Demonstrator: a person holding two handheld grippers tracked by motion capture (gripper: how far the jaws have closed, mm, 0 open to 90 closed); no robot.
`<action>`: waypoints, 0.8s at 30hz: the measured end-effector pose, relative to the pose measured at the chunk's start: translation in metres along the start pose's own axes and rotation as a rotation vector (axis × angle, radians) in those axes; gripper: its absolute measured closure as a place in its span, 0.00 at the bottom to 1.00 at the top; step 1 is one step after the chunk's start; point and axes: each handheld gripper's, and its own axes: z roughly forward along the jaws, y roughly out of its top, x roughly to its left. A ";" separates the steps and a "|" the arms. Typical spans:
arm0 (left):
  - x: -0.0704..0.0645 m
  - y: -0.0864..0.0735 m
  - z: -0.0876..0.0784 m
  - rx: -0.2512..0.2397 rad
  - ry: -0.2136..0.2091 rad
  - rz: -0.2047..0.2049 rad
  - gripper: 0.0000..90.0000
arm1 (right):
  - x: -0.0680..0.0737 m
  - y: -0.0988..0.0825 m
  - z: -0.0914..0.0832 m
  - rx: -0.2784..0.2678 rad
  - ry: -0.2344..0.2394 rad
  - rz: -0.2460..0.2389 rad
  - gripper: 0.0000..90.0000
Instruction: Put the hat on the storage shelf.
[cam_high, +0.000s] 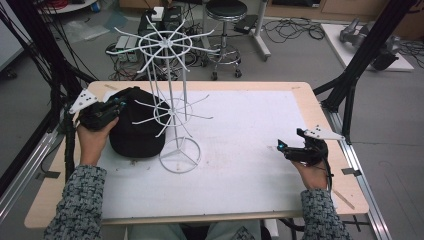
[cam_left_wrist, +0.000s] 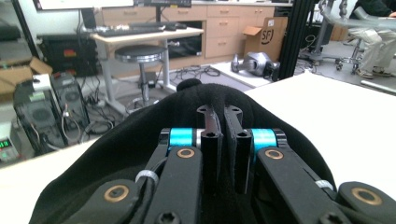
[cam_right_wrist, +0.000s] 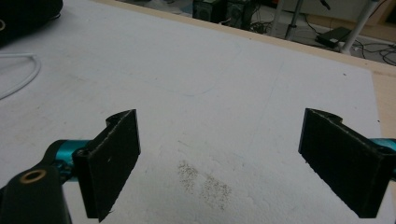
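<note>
The left gripper (cam_left_wrist: 223, 122) has its jaws pressed nearly together, pinching a fold of the black cap (cam_left_wrist: 187, 116) between them. The cap is plain dark fabric with a small button on its crown; it sits at the left side of the table (cam_high: 305, 100), just beside the white wire rack (cam_high: 172, 100), whose lower spokes reach over it. In the left gripper view the gripper's body hides much of the cap. The right gripper (cam_right_wrist: 219, 163) hangs over the white mat (cam_right_wrist: 224, 79) with its jaws spread wide and nothing between them. There is one cap, one rack with two rings of spokes, and two grippers.
</note>
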 end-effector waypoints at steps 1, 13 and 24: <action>0.000 0.004 -0.001 -0.001 0.000 0.015 0.96 | 0.000 0.000 0.000 -0.001 0.001 -0.001 0.13; 0.011 0.032 -0.024 -0.056 0.030 0.043 0.96 | -0.001 0.000 -0.001 -0.005 0.002 0.001 0.13; 0.031 0.065 -0.056 -0.112 0.077 0.052 0.96 | -0.001 0.000 0.000 -0.003 0.001 0.001 0.13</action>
